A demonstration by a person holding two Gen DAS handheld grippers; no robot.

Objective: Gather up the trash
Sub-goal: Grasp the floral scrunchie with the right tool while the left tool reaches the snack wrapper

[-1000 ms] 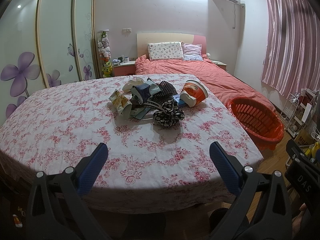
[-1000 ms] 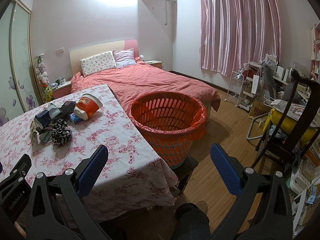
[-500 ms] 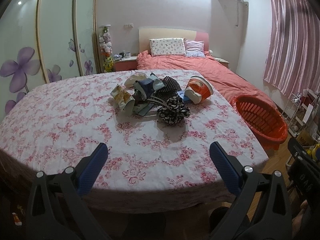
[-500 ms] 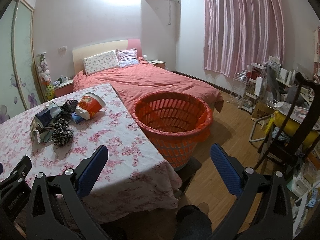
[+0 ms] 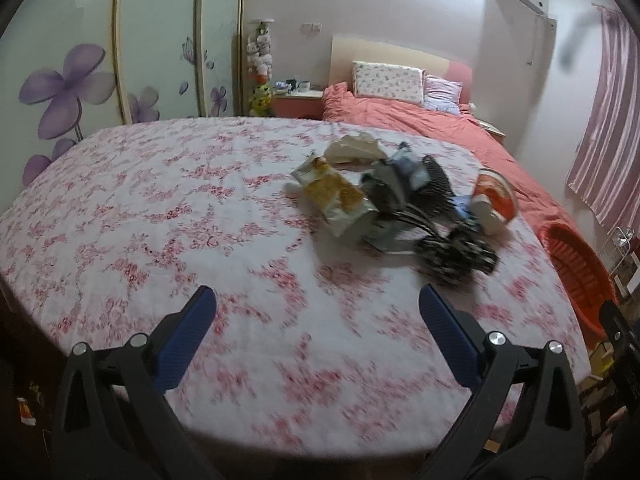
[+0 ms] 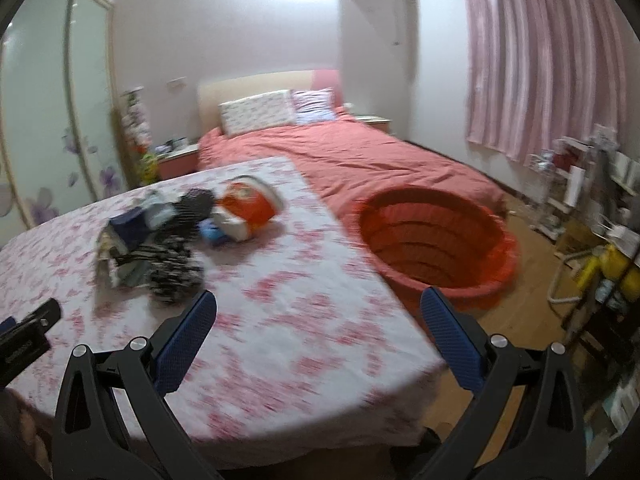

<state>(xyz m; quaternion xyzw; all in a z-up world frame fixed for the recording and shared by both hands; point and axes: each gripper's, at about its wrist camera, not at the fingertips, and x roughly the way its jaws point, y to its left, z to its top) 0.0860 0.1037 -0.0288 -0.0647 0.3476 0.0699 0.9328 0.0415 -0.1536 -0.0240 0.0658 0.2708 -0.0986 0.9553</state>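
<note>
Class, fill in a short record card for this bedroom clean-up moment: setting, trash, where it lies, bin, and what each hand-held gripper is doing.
setting: bedroom, table with floral cloth, bed behind
trash: pile of wrappers and bags, plus an orange cup on its side
trash location: on the table, far right part, near the bin side
bin: orange basket beside the table, nothing seen inside
left hand-held gripper: open, empty, above the near table edge
right hand-held gripper: open, empty, above the table's right edge
image quality: motion blur in both views
</note>
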